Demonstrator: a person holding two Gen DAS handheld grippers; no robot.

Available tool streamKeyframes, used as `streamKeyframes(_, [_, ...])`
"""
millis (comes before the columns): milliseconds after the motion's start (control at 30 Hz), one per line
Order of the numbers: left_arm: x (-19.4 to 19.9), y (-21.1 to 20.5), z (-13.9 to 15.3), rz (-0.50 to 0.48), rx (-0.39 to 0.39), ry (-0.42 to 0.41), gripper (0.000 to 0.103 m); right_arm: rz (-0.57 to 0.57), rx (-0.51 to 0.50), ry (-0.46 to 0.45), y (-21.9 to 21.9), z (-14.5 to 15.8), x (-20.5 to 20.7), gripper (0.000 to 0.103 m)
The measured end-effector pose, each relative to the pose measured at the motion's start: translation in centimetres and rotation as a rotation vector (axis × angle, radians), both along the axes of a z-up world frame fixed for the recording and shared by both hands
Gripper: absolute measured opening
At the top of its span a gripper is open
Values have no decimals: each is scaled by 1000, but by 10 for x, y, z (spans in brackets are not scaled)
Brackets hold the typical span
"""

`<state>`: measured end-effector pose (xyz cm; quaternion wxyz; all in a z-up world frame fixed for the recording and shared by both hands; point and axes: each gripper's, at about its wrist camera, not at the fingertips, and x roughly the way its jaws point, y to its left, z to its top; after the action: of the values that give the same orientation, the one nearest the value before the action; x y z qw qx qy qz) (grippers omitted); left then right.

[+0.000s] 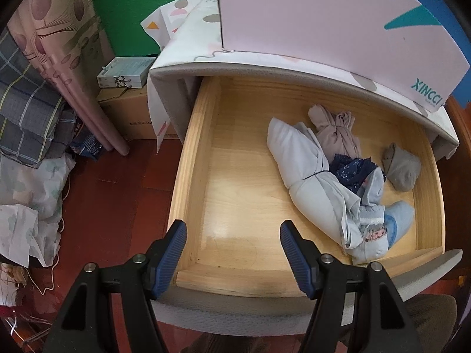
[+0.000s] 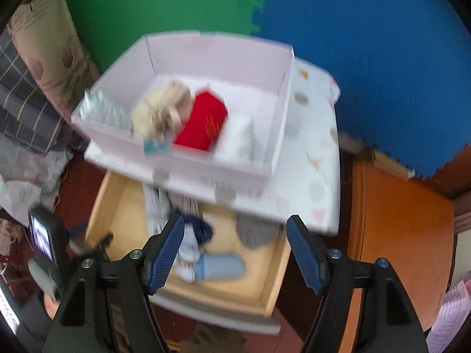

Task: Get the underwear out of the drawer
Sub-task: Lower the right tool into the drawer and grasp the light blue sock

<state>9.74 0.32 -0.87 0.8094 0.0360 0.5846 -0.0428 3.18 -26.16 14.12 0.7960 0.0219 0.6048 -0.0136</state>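
Bedroom clutter around a pale cabinet, seen from above

A pale pink open box (image 2: 276, 111) is set on the patterned cabinet top (image 2: 318, 158), toward its left and rear edges; a red pouch (image 2: 203, 123), a beige soft bundle (image 2: 162, 108), a white bundle (image 2: 240, 138) and a silvery packet (image 2: 103, 108) are held inside it. Green (image 1: 147, 8) and blue (image 2: 368, 44) foam mats are seen on the wall behind. A floral curtain (image 1: 59, 47), plaid bedding (image 1: 26, 111), a cardboard carton (image 1: 129, 114) topped by a small box (image 1: 126, 72), and an orange wooden cabinet (image 2: 397, 220) are seen alongside
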Motion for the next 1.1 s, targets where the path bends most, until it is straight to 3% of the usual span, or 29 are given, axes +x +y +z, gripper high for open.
streamKeyframes(267, [1, -3, -3, -15, 29, 7, 68, -36, 47, 161, -6, -83, -38, 69])
streamKeyframes(567, [2, 0, -3, -9, 20, 13, 68, -98, 124, 300, 5, -172, -34, 69])
streamKeyframes(733, [1, 0, -3, -10, 17, 11, 68, -126, 137, 327, 8, -200, -22, 70])
streamKeyframes(1100, [2, -1, -4, -16, 5, 17, 68, -133, 121, 365, 14, -234, -8, 81])
